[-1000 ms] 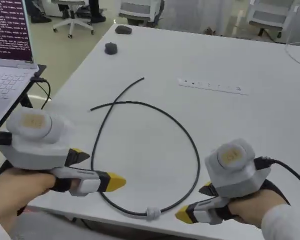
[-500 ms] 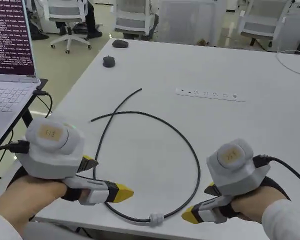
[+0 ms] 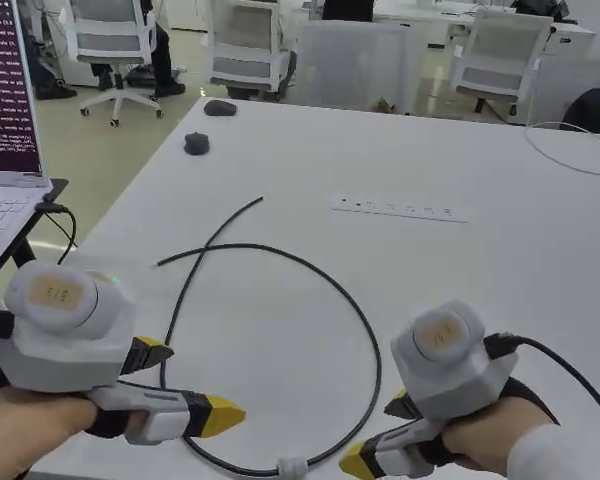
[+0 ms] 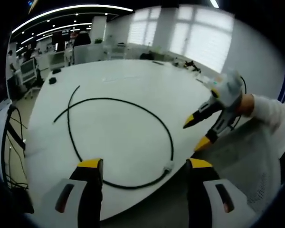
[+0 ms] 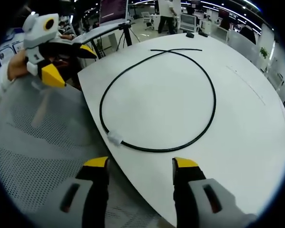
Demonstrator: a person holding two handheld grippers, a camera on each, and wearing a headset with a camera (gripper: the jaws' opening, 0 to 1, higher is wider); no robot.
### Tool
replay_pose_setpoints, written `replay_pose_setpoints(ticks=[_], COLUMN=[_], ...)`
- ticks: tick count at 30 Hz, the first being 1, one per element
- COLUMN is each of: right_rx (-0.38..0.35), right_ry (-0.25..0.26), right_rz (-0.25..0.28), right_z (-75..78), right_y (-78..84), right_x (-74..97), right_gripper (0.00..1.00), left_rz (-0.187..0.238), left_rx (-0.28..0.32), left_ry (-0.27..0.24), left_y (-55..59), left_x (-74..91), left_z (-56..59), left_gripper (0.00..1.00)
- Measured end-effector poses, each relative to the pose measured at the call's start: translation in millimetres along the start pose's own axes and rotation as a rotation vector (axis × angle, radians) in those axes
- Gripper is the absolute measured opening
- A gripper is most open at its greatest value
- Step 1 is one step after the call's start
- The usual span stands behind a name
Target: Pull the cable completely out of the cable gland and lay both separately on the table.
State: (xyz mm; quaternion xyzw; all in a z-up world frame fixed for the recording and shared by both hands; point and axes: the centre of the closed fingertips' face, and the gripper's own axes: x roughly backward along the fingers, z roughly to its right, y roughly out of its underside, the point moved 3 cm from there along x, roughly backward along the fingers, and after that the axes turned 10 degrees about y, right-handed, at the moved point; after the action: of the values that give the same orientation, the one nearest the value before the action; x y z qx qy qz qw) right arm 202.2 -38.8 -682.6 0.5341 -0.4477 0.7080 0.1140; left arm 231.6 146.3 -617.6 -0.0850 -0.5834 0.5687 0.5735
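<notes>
On the bench (image 3: 480,300) lies the looped cable (image 3: 352,300). The left tongs (image 3: 193,385) and right tongs (image 3: 375,435) gape empty beside its gland (image 3: 292,466), which seems to sit at the near edge; a careless tug could drag it off.

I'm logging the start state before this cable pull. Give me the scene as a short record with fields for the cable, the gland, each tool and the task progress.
cable: black cable lying in one large loop on the white table, crossing itself at the far side
gland: small white cable gland on the cable, near the table's near edge
left tool: left tool open, holding nothing, left of the gland
right tool: right tool open, holding nothing, right of the gland
progress: cable not yet pulled out of the gland
</notes>
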Motion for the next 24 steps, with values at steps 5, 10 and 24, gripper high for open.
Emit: replay_pose_setpoints(ticks=[5, 10, 24], right_rx=[0.002, -0.002, 0.028], right_ry=[-0.003, -0.005, -0.015], right_rz=[-0.007, -0.006, -0.012], right_z=[1.0, 0.7, -3.3], right_y=[1.2, 1.0, 1.2], right_x=[-0.5, 0.0, -1.6], right_gripper=[0.55, 0.55, 0.55], left_rz=[-0.036, -0.027, -0.023], left_rx=[-0.016, -0.01, 0.008], left_ry=[0.003, 0.008, 0.002], left_y=[3.6, 2.7, 3.8], left_x=[-2.9, -2.4, -1.9], left_z=[1.8, 1.7, 0.5], left_gripper=[0.71, 0.7, 0.7])
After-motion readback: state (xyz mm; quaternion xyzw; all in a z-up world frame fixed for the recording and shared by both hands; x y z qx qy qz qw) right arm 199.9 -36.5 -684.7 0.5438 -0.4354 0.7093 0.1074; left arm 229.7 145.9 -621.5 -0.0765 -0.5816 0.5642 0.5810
